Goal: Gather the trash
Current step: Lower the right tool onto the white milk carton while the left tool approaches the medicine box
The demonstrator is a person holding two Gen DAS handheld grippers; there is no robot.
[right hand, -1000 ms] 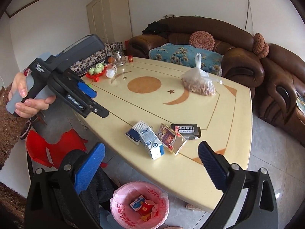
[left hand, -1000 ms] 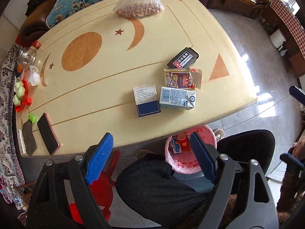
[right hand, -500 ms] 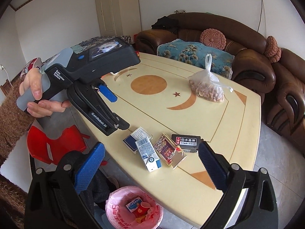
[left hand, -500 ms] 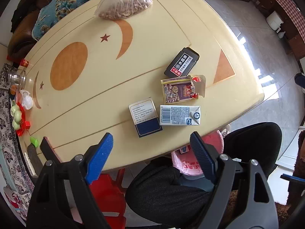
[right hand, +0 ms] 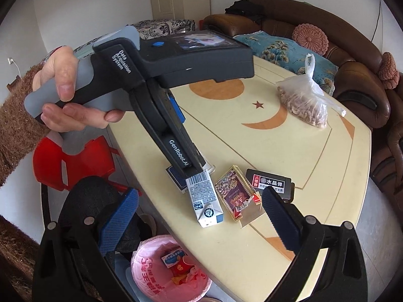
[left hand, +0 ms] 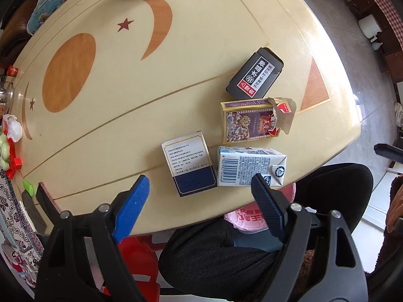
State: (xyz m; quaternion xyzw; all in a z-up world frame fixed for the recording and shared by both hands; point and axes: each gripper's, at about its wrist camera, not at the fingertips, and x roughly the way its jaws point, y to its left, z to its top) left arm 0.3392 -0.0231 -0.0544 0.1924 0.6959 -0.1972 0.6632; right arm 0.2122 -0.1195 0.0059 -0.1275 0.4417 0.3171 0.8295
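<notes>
Four pieces of trash lie near the front edge of the cream table (left hand: 105, 151): a blue-and-white box (left hand: 189, 162), a milk carton (left hand: 249, 167), a purple card box (left hand: 250, 120) with a torn flap, and a black box (left hand: 254, 78). My left gripper (left hand: 199, 183) points down, open and empty, just short of the blue-and-white box and the carton. In the right wrist view the left gripper (right hand: 191, 147) hangs over the blue-and-white box (right hand: 176, 178) by the carton (right hand: 205, 198). My right gripper (right hand: 200, 196) is open and empty, above the table edge and the pink-lined bin (right hand: 151, 259).
A bag of nuts (right hand: 304, 100) sits at the table's far side, a phone (left hand: 47, 198) and small items along its left end. A red stool (right hand: 73, 161) and the person's dark-trousered knees (left hand: 226, 251) are under the near edge. A brown sofa (right hand: 352, 50) is behind.
Both grippers have come down and closer to the table. The left one now hangs right over the boxes, which look larger. Both pairs of jaws stand as wide as before.
</notes>
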